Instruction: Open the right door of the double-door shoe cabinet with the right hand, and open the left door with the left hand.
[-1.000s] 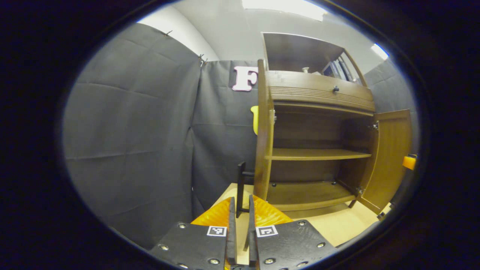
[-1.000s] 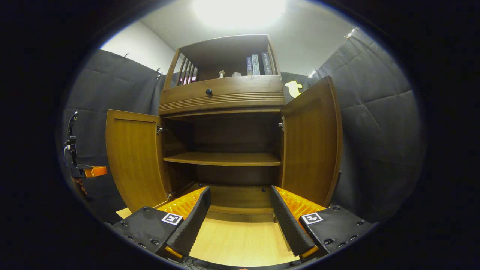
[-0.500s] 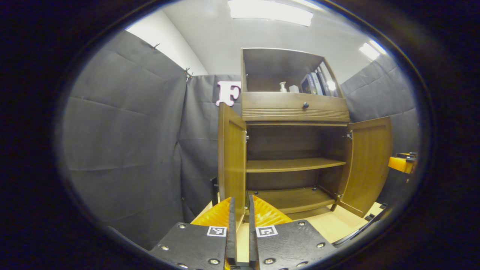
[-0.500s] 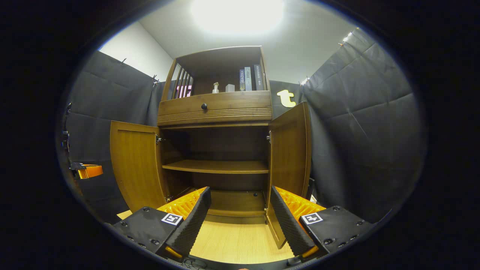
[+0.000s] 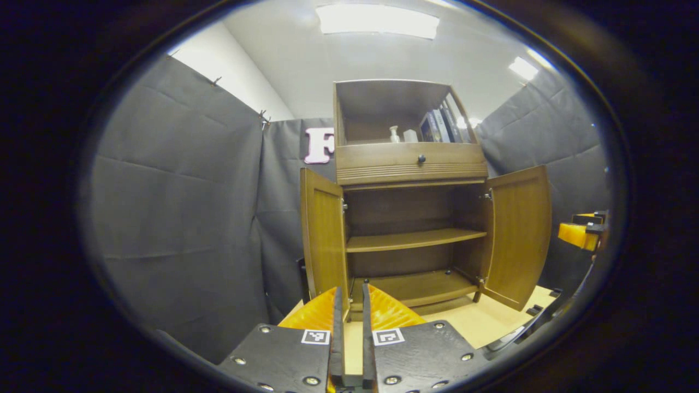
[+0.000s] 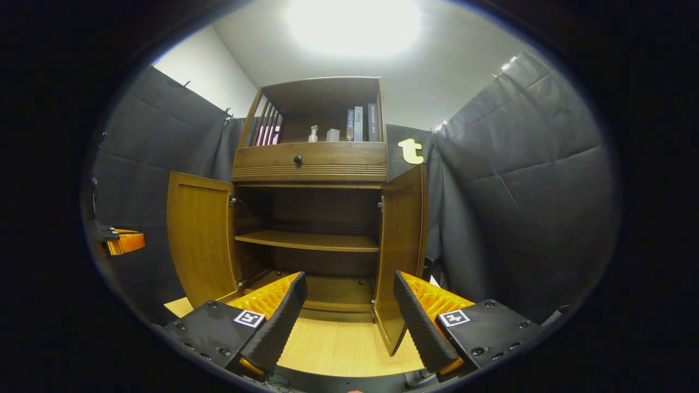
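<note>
My left gripper (image 5: 349, 333) sits low in the left gripper view, fingers (image 5: 337, 327) pressed nearly together with only a thin gap, clenched on nothing. A second ago a dark upright bar stood between them; now it is gone from there. My right gripper (image 6: 349, 319) has its fingers (image 6: 278, 322) spread wide, released, nothing between them, same as before.

Past the fingers lies the pale wood floor (image 6: 338, 349), then the shoe cabinet (image 5: 409, 164). Both doors stand open. In the left gripper view the left door (image 5: 323, 240) is swung out toward me, and the right door (image 5: 519, 234) hangs open on the far side. In the right gripper view the right door (image 6: 401, 245) stands nearly edge-on just beyond my right finger.

Both cameras have pulled back since a second ago: the cabinet looks smaller and more centred, and the left door shows its face rather than its edge.

Inside, the middle shelf (image 6: 308, 240) is bare. Above is a drawer with a dark knob (image 6: 297, 159), then books (image 6: 360, 123) and a small bottle (image 6: 313, 134) on the top shelf.
</note>
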Tool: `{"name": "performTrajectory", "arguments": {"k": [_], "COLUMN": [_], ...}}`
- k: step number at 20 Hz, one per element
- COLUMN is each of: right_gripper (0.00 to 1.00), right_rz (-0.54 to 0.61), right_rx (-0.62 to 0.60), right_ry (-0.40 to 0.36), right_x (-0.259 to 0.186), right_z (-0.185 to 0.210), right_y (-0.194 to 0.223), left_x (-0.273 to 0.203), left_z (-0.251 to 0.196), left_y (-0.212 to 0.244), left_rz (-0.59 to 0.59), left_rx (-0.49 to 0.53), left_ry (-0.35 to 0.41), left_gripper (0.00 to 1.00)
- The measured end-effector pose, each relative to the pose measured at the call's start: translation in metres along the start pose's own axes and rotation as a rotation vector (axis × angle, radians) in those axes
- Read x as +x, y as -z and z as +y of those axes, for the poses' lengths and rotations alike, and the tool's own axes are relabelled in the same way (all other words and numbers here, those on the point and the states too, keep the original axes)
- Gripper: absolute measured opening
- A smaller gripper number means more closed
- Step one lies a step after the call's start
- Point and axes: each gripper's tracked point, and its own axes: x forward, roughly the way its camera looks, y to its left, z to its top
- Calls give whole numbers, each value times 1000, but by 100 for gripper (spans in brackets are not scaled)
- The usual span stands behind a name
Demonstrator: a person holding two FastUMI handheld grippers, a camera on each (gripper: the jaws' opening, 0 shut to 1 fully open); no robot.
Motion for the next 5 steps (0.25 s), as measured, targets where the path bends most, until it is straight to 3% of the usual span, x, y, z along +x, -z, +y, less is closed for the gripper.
{"name": "performTrajectory", "arguments": {"k": [3, 5], "right_gripper": [100, 97], "right_rz": [5, 6], "right_rx": [8, 9], "right_ry": [7, 12], "right_x": [-5, -6], "right_z": [-4, -6], "right_y": [2, 3], "left_x": [-6, -9], "left_z": [-3, -2], "left_y": [-1, -2], "left_rz": [-2, -6], "left_rx": [-4, 3], "left_ry": [0, -7], "left_gripper": [11, 11]}}
